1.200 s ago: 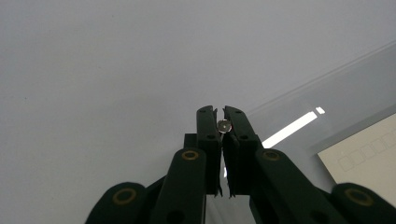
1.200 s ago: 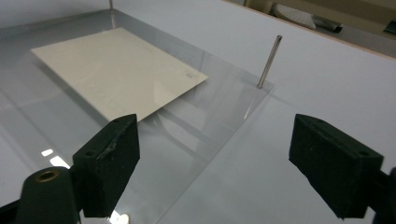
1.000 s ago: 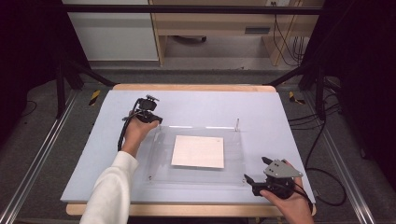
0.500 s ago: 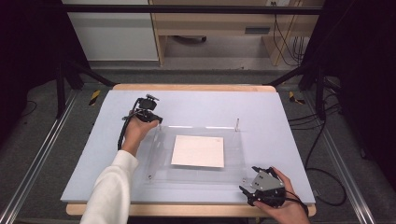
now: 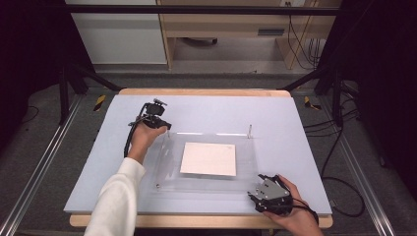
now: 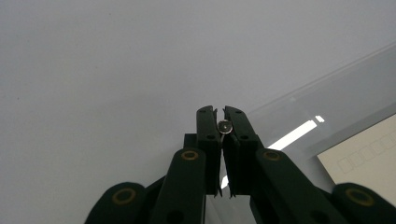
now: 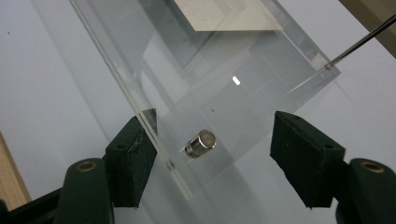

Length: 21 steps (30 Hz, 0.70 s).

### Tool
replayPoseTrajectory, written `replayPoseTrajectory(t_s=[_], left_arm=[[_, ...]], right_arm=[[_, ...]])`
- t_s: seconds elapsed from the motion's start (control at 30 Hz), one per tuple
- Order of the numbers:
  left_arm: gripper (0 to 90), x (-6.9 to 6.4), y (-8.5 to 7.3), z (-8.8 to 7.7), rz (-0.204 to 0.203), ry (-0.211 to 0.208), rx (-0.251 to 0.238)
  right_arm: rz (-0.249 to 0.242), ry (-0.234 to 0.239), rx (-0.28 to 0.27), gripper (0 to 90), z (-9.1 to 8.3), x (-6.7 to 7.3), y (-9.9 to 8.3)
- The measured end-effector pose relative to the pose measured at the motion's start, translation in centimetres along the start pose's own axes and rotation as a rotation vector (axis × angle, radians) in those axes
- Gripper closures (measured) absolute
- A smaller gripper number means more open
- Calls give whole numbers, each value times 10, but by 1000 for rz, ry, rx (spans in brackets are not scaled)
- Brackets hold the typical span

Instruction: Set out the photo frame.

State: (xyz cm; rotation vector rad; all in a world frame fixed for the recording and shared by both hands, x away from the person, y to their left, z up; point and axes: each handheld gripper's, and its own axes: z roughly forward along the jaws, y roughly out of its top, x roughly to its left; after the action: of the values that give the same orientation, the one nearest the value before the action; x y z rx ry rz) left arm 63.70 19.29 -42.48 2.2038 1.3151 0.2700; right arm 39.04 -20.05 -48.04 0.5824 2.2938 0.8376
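Note:
A clear acrylic plate [image 5: 206, 181] lies on the lavender table mat, with a white sheet [image 5: 208, 159] under its middle. At the plate's far left corner my left gripper [image 5: 164, 129] is shut on a small metal pin [image 6: 225, 126], which is pinched between the jaw tips [image 6: 221, 116]. My right gripper [image 5: 255, 194] is at the plate's near right corner. Its jaws [image 7: 212, 140] have just been closing and stand either side of a short metal stud [image 7: 201, 143] set in that corner. The pads are still apart from the stud.
A thin upright metal pin [image 5: 250, 131] stands at the plate's far right corner, and another small pin [image 5: 157, 186] marks the near left corner. The table's wooden front edge [image 5: 196, 221] runs just behind the right hand. Bare mat surrounds the plate.
The right hand has moved left and down to the plate's near right corner, and its jaws have narrowed. The left hand and its gripper have stayed put.

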Motion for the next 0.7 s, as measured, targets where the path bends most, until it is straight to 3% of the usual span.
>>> replayPoseTrajectory(t_s=[0.7], left_arm=[[844, 0, -1, 0, -1, -3, -8]], right_arm=[[-26, -16, -13, 307, 5, 2, 1]])
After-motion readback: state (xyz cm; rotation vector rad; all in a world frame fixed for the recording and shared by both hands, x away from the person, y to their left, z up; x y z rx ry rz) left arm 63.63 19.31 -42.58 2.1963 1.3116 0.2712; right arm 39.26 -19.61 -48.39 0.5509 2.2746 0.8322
